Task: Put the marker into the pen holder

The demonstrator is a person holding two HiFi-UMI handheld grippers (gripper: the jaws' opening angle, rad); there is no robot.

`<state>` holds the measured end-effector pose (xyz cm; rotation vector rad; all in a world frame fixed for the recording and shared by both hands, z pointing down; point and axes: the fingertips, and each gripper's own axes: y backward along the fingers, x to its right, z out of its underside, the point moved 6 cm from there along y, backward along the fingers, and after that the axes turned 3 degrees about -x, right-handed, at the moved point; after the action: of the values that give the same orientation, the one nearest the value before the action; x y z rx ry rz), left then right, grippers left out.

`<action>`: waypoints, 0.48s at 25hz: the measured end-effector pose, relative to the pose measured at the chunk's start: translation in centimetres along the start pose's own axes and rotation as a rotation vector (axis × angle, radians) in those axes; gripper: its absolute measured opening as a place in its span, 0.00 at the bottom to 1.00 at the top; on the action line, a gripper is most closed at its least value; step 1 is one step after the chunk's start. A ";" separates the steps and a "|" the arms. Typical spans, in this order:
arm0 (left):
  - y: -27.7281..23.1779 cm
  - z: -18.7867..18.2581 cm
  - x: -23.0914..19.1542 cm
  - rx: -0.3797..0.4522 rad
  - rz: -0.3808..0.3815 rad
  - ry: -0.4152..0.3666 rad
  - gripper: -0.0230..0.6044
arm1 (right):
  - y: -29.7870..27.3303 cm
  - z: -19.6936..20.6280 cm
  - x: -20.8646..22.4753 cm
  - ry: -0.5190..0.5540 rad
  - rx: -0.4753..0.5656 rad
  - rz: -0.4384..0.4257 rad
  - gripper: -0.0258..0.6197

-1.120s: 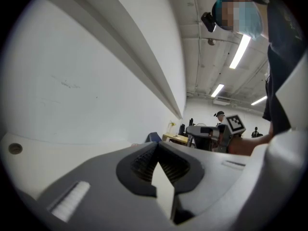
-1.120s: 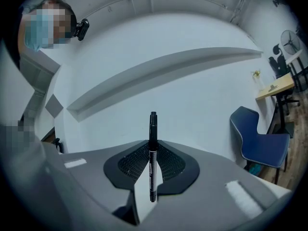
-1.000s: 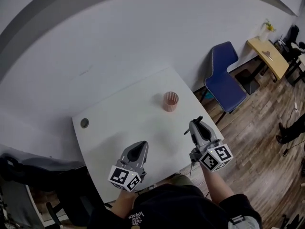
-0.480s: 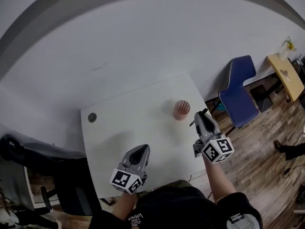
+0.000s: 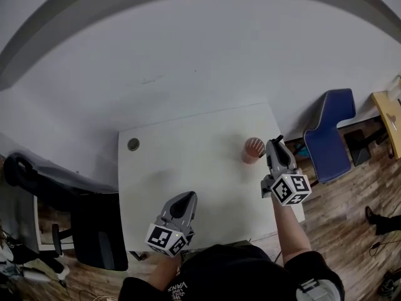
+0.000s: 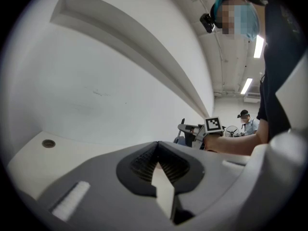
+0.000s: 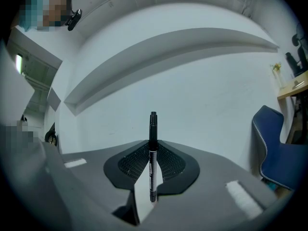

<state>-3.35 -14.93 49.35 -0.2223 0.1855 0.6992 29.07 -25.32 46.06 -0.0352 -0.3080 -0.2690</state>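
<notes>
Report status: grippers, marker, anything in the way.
Left gripper shut, empty. Right gripper shut on marker, close by pen holder. Marker not yet in. Nothing seen blocking.

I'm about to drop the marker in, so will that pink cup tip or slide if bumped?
The cup looks small, so it's probably light and easily tipped. It stands loose on a smooth table, so a nudge would likely slide it.
</notes>
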 end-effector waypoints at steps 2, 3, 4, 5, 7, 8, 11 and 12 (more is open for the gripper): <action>0.3 0.1 -0.2 0.003 -0.020 0.005 0.12 | -0.8 0.5 0.4 0.002 -0.013 0.000 0.12; 0.4 0.2 -0.2 0.005 -0.029 0.007 0.12 | -1.2 0.8 0.6 0.003 -0.020 0.001 0.12; 0.5 0.3 -0.3 0.006 -0.038 0.010 0.12 | -1.5 1.0 0.9 0.005 -0.026 0.001 0.12; 0.6 0.4 -0.3 0.006 -0.046 0.012 0.12 | -1.7 1.3 1.1 0.008 -0.032 0.002 0.12; 0.7 0.6 -0.3 0.003 -0.058 0.016 0.12 | -2.2 1.9 1.6 0.013 -0.043 0.006 0.12; 0.8 0.7 -0.3 0.002 -0.063 0.019 0.12 | -2.5 2.2 1.8 0.017 -0.050 0.010 0.12; 0.7 1.1 -0.2 -0.002 -0.069 0.023 0.12 | -3.0 3.3 2.5 0.022 -0.074 0.020 0.12; 0.7 1.1 -0.1 -0.003 -0.071 0.022 0.12 | -3.1 3.6 2.7 0.021 -0.082 0.023 0.12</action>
<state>-3.73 -14.19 50.38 -0.2385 0.1970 0.6272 29.68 -28.76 50.31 -0.1167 -0.2759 -0.2586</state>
